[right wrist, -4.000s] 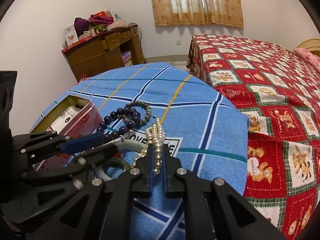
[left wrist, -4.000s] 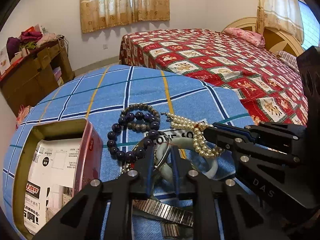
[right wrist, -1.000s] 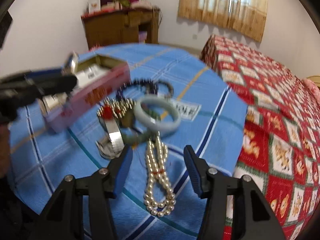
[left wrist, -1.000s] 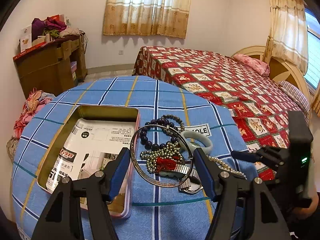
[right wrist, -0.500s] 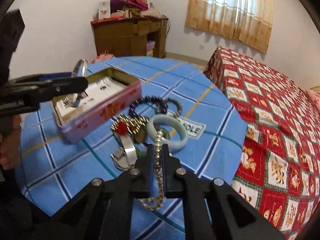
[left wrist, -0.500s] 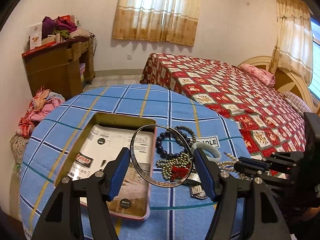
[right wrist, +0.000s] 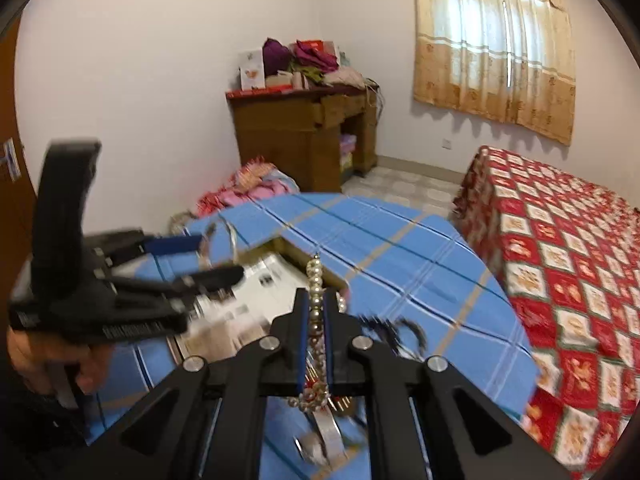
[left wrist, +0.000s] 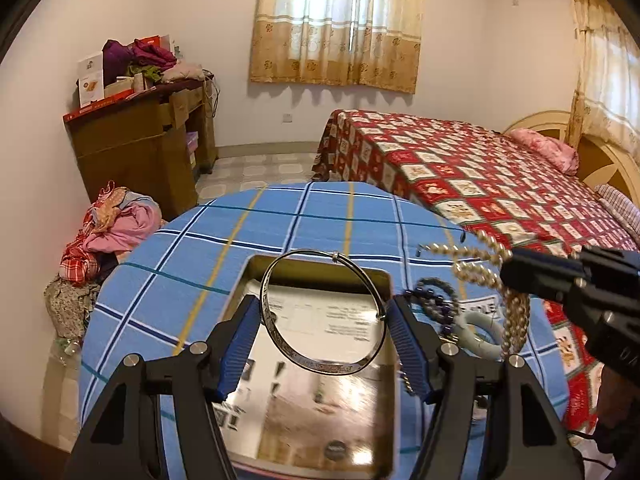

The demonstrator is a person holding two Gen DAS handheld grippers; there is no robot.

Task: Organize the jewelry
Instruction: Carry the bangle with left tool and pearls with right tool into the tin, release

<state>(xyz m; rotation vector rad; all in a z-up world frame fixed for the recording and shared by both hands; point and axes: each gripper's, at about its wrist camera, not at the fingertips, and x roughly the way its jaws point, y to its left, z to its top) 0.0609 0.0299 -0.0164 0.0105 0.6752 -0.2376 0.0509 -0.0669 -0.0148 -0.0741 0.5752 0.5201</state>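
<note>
Facing a bedroom, you're looking across a bed (left wrist: 480, 176) w/ a red patchwork quilt on the right, a brown wooden dresser (left wrist: 140, 148) against the left wall w/ clothes and boxes piled on top, and tan curtains (left wrist: 340, 24) over the far window. A heap of clothes (left wrist: 100, 236) is lying on the floor beside the dresser.

Closer in, a round table w/ a blue plaid cloth (left wrist: 240, 232) is filling the lower middle. An open metal tin (left wrist: 320, 420), paper-lined inside, is sitting on it, directly under your left gripper (left wrist: 324, 332).

Your left gripper's jaws are standing wide apart, and a thin silver bangle (left wrist: 320, 364) is spanning the gap, braced between the two blue pads, held in the air above the tin's opening. The bangle is upright, facing the camera as a full circle.

Your right gripper (right wrist: 316, 316) is clamping a pearl necklace (right wrist: 316, 280), jaws nearly together around the strand. In the left wrist view the pearls (left wrist: 480, 272) are draping off that gripper's tip, looping down on the right side of the tin, lifted off the cloth. In the right wrist view, beads are sticking up past the fingertips and more are hanging in a bunch below; that view is motion-blurred.

Just right of the tin, on the cloth, a dark bead bracelet (left wrist: 436, 300) and a pale green jade bangle (left wrist: 476, 332) are lying close together. More jewelry is sitting near them, too blurred to make out.
</note>
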